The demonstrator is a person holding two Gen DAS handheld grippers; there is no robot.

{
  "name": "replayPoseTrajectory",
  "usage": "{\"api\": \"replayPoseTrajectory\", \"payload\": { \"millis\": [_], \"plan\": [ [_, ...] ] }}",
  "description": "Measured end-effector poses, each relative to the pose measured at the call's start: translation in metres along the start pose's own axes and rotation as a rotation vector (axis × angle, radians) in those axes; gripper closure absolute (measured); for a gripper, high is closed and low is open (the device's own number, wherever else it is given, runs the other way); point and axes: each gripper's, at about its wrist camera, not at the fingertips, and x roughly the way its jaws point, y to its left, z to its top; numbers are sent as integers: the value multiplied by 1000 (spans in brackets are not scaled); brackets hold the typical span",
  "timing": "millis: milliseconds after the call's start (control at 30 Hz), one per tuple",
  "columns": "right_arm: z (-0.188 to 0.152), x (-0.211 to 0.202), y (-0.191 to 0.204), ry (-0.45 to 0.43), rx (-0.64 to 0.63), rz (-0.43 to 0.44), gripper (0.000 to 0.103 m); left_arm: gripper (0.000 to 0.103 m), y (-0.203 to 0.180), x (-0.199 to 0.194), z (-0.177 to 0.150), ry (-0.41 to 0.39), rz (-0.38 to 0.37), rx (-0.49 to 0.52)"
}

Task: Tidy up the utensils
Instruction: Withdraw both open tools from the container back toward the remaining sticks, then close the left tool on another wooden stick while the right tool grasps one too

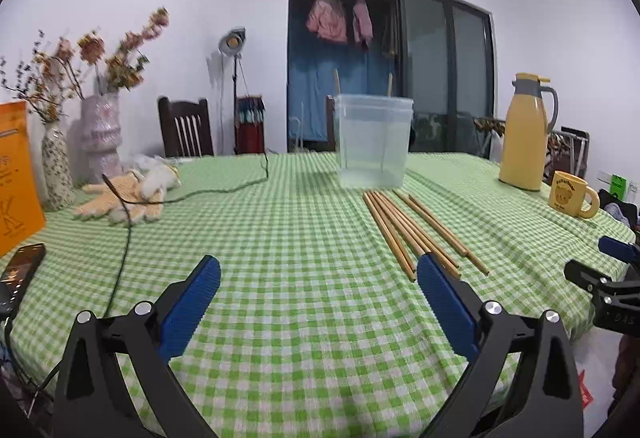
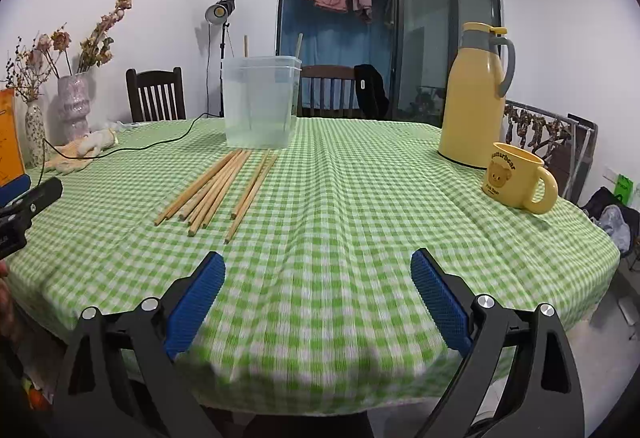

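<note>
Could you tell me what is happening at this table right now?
A person holds two grippers above the green checked tablecloth, both open and empty. Loose wooden chopsticks lie in front of a clear plastic container that already holds two. The left gripper and right gripper have not touched any yet.

Matt wooden chopsticks [image 2: 216, 186], translucent plastic container [image 2: 260, 102], woven checked tablecloth [image 2: 340, 198], glossy mug [image 2: 516, 178]

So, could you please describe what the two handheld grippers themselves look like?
Both match: the left gripper and right gripper each have black plastic arms joined by silver round-headed bolts, ending in flat blue fingers with a ribbed, textured face. No cables or sleeves show on either.
</note>
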Motion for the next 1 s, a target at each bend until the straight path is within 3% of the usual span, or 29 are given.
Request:
{"api": "replayPoseTrajectory", "payload": {
  "millis": [100,300,367,433,467,533,633,767,933,1000],
  "plan": [
    [7,11,-1,33,37,16,13,7,2,15,7,56,-37,-2],
    [22,50,8,222,38,111,13,8,2,52,30,158,-107,-21],
    [29,60,11,241,27,117,25,10,-4,69,36,221,-139,-20],
    [34,71,14,280,28,152,45,22,-13,81,38,276,-183,2],
    [37,76,18,296,22,170,49,24,-21,88,38,302,-209,39],
    [41,81,26,296,-11,180,60,38,-37,97,35,330,-223,114],
    [40,90,34,322,-39,202,73,55,-50,112,30,405,-265,141],
    [37,98,37,349,-42,211,74,62,-54,131,23,483,-304,109],
    [33,100,41,351,-59,201,81,91,-55,140,17,507,-265,155],
    [33,101,37,351,-45,196,84,92,-42,139,19,510,-258,112]
  ]
}}
